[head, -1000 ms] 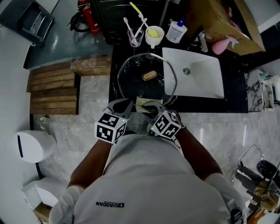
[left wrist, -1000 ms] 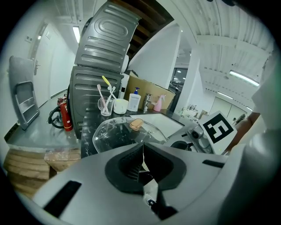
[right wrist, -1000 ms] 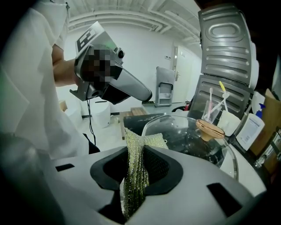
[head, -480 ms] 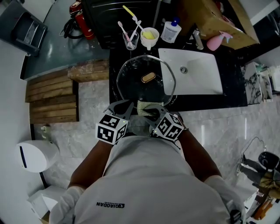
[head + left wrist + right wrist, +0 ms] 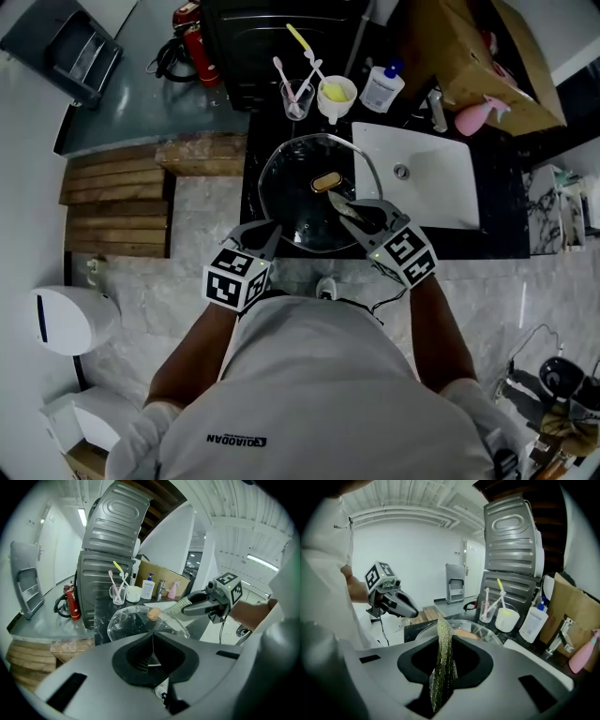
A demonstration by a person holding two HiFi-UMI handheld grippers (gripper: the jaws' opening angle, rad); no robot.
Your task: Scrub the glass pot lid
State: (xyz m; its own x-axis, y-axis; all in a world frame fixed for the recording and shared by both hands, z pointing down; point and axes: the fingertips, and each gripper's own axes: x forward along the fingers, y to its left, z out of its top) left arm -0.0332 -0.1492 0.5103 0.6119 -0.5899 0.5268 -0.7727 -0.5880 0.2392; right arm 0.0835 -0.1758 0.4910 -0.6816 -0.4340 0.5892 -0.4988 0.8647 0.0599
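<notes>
The round glass pot lid with a tan knob lies over the black counter, left of the sink. My left gripper is shut on the lid's near rim; in the left gripper view the rim runs into the closed jaws. My right gripper is over the lid just right of the knob, shut on a green-gold scouring pad. The pad sticks out from its tips towards the knob. The left gripper shows in the right gripper view at the lid's far side.
A white sink with a faucet lies right of the lid. Behind stand a toothbrush glass, a white cup, a soap bottle, a pink spray bottle and a cardboard box. Wooden pallets lie left.
My right gripper has moved with the scouring pad from the lid's near edge up and right, over the lid beside the knob. The left gripper has stayed at the rim.
</notes>
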